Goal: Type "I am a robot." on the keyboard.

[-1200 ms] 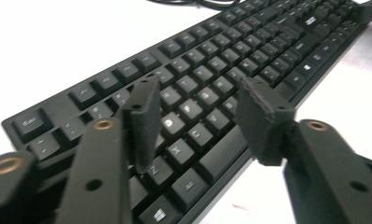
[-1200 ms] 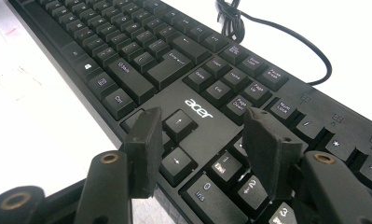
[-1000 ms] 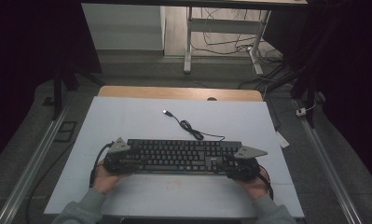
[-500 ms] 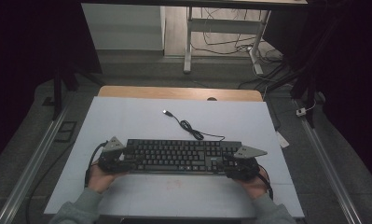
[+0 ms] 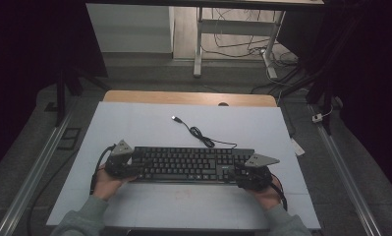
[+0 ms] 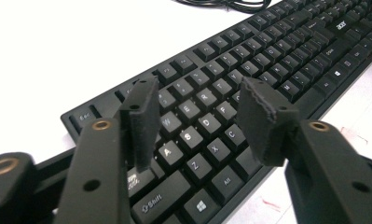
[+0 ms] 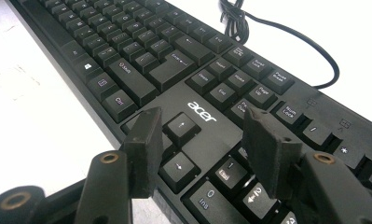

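Note:
A black keyboard (image 5: 188, 164) (image 6: 267, 51) (image 7: 141, 51) lies flat on the white tabletop (image 5: 149, 125), near its front edge. Its cable (image 5: 198, 132) (image 7: 239, 18) curls away behind it and ends in a USB plug (image 5: 175, 118). My left gripper (image 5: 136, 167) (image 6: 197, 100) reaches over the keyboard's left end. Its jaws have just been closing, and the pads stand apart above the letter keys, pressing on nothing. My right gripper (image 5: 234, 172) (image 7: 202, 135) is open over the arrow keys and number pad at the right end.
A wooden strip (image 5: 188, 97) runs along the table's back edge. Metal rails (image 5: 34, 169) (image 5: 346, 172) flank the table. A small white tag (image 5: 296, 146) lies off the right side. Desk legs and floor cables (image 5: 262, 54) stand beyond.
My left gripper has shifted slightly at the keyboard's left end. The keyboard and my right gripper have stayed where they were.

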`<state>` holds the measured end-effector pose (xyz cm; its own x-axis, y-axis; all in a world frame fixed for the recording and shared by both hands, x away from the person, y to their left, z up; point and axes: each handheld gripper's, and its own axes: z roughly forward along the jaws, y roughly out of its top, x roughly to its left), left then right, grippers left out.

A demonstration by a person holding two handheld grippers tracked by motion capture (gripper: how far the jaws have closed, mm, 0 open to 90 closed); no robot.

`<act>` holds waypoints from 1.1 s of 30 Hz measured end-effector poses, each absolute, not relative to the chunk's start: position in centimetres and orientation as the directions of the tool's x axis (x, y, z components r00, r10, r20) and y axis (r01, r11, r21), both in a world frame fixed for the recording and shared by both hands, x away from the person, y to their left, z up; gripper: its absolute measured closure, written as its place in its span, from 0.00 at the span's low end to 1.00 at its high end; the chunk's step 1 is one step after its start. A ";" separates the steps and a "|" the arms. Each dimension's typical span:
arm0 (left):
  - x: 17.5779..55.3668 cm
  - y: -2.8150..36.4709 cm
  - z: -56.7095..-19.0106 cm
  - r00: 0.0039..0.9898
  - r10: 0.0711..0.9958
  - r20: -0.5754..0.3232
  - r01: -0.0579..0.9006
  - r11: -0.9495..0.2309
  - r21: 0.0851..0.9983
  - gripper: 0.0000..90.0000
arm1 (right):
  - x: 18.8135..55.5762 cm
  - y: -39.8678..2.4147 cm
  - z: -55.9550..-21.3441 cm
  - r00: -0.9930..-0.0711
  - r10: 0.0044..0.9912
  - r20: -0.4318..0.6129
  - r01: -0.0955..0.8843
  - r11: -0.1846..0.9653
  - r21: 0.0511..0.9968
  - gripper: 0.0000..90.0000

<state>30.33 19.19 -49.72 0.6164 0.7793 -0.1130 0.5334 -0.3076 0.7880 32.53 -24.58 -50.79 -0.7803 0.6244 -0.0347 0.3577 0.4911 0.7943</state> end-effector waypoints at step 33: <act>34.1 15.6 -51.1 0.674 0.733 -0.089 0.570 -0.439 0.694 0.99 | 32.6 -24.4 -50.9 -0.778 0.627 -0.038 0.358 0.492 0.794 0.54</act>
<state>34.05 15.65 -51.09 0.6740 0.7334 -0.0890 0.5698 -0.4394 0.6944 32.63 -24.36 -50.90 -0.7781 0.6270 -0.0378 0.3576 0.4916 0.7940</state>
